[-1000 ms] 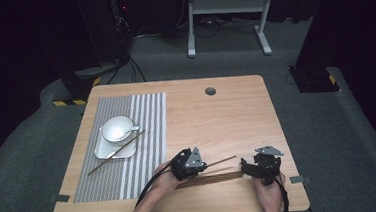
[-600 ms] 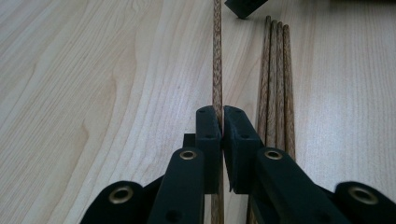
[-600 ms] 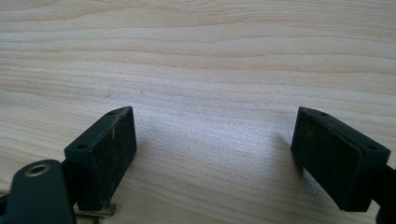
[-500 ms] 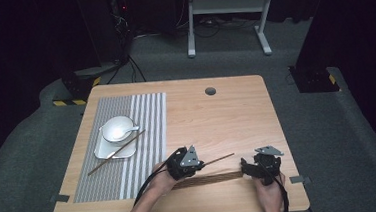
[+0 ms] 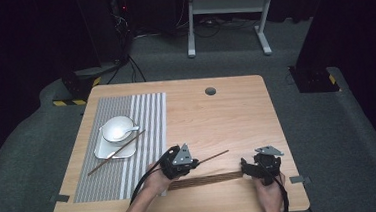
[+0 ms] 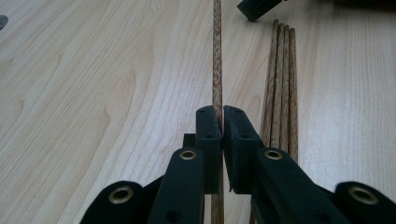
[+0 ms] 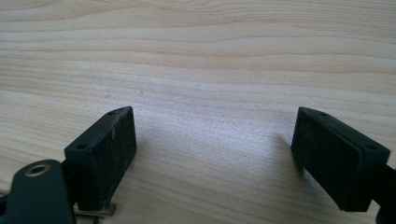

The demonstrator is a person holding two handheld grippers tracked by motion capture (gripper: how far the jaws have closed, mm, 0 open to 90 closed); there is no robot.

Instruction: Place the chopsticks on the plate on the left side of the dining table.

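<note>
My left gripper [image 5: 195, 161] is shut on a single dark wooden chopstick [image 5: 213, 157], which slants up to the right above the table. The left gripper view has the pads [image 6: 208, 128] pinching that chopstick [image 6: 217, 65] with the stick running straight ahead. A bundle of several chopsticks [image 5: 206, 180] lies flat along the front of the table, and in the left gripper view the bundle [image 6: 280, 84] lies just right of the jaws. My right gripper [image 5: 245, 169] rests at the bundle's right end. Its jaws [image 7: 215, 149] stand wide open over bare wood.
A grey striped placemat [image 5: 147, 119] covers the table's left side. On it stand a white plate [image 5: 101, 151], a white bowl [image 5: 115, 128] with a spoon, and another chopstick [image 5: 116, 152] laid slanting. A round hole [image 5: 210, 91] sits near the table's far edge.
My left gripper has shifted slightly to the left with the single chopstick, and the stick's far tip now stands a little farther from the bundle. The right gripper has stayed put.
</note>
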